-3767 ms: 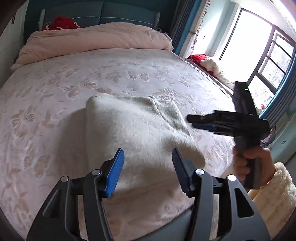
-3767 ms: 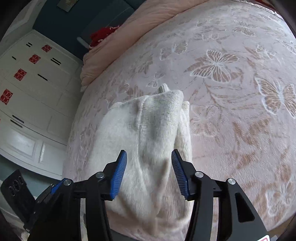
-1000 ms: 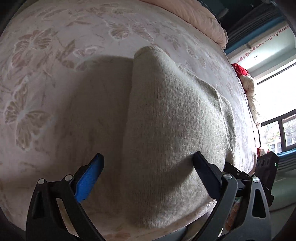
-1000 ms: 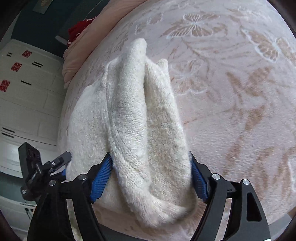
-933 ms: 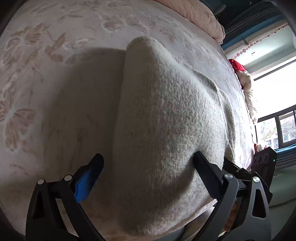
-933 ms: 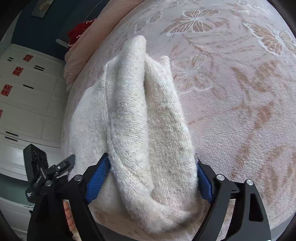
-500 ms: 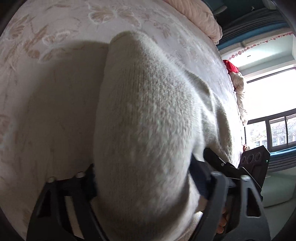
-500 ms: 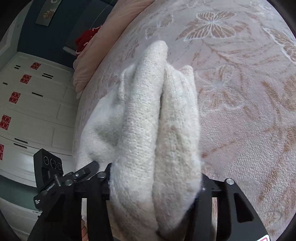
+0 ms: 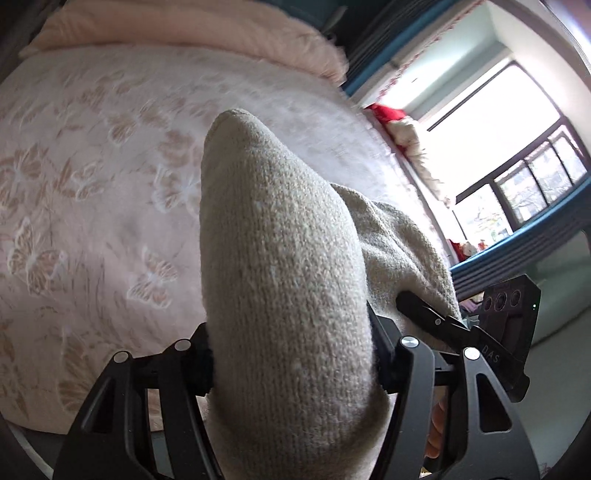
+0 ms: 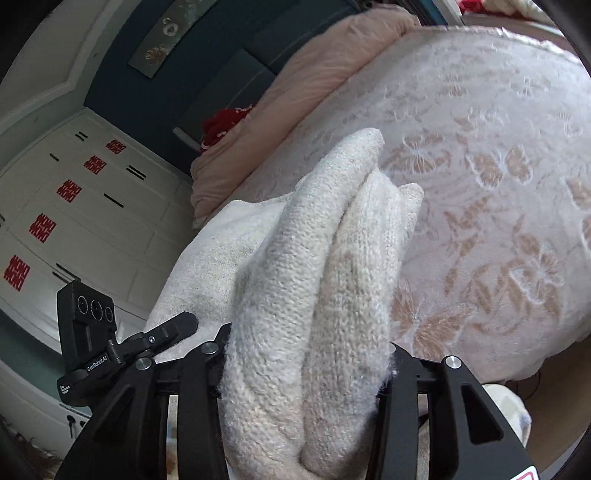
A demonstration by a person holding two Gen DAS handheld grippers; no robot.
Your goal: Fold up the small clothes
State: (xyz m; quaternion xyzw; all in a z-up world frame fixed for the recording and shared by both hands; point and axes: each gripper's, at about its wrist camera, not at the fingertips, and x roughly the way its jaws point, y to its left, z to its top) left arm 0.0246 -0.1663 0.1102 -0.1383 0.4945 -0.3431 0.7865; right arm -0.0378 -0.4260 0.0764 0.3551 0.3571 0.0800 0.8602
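Between my left tool (image 9: pixel 291 363) fingers: a thick bundle of the cream knit sweater (image 9: pixel 280 258), clamped. The jaws are closing on it, pads buried in the wool. Near end of the sweater is raised off the bed (image 9: pixel 92 192); I can't tell whether the far tip rests on the cover. The right tool (image 9: pixel 443 325) shows at the lower right of this view, biting the same edge just beside mine. Judgement: I keep both tools level with each other so the lifted edge stays straight, then carry it over toward the pink duvet (image 9: pixel 192 26) in one arc.

From the right wrist: right tool (image 10: pixel 303 369) clenched on two stacked rolls of the sweater (image 10: pixel 325 266), fabric bulging past both fingers, jaws holding steady. Left tool (image 10: pixel 162 336) sits low left, its tip pressed into the sweater's other fold. Bed (image 10: pixel 498 184) is bare on the right, so there's room to land.

Doing it well, I reckon:
- the grip is bulky, layers can slip; don't loosen before the edge lies flat
- lift enough that the hanging part doesn't drag and bunch
- lay down edge-on-edge, release both together
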